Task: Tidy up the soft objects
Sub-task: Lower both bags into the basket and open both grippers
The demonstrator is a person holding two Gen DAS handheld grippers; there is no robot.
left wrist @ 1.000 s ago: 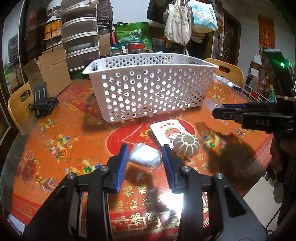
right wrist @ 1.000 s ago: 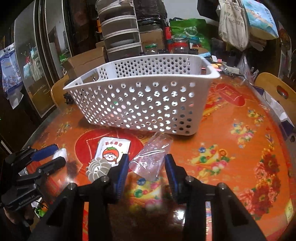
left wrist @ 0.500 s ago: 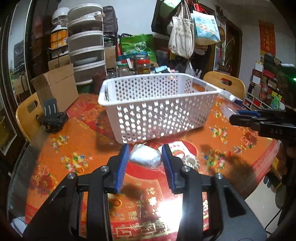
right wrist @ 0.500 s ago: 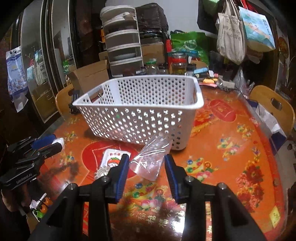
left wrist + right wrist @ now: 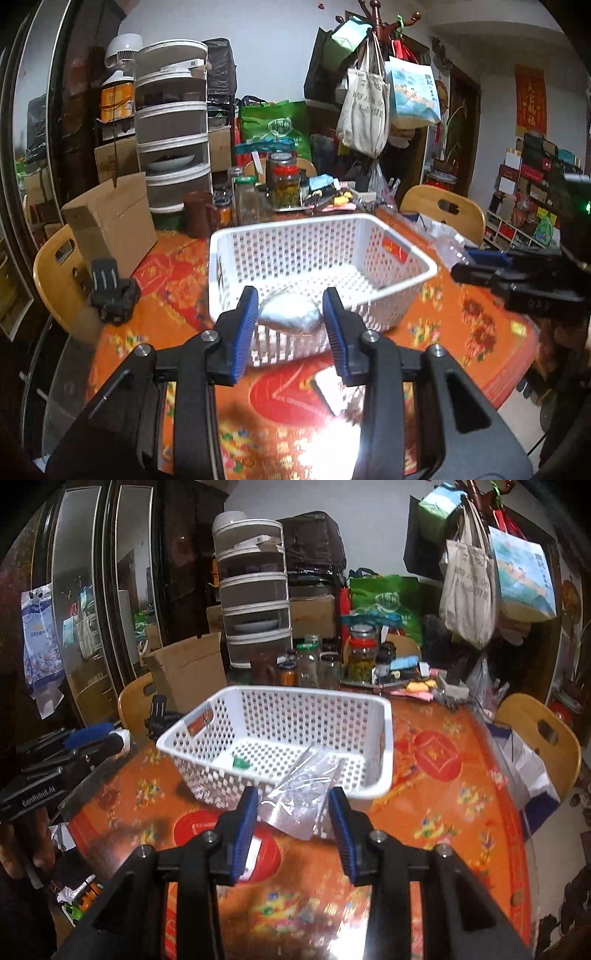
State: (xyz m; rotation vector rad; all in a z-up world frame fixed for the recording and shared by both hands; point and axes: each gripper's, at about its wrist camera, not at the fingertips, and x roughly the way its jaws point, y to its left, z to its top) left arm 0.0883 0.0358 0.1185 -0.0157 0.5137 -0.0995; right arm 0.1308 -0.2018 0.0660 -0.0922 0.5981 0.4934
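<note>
Left gripper (image 5: 290, 321) is clamped on a silvery soft pouch (image 5: 290, 314), held above the near wall of the white basket (image 5: 424, 264); right gripper (image 5: 291, 816) is clamped on a clear plastic bag (image 5: 303, 797) at the basket's near edge; neither item is deposited yet; a printed packet (image 5: 332, 391) remains on the orange patterned tablecloth (image 5: 480, 332); judged about midway; behind the table, jars (image 5: 284, 181), a cardboard box (image 5: 110, 221) and hanging tote bags (image 5: 365, 110) crowd the room
</note>
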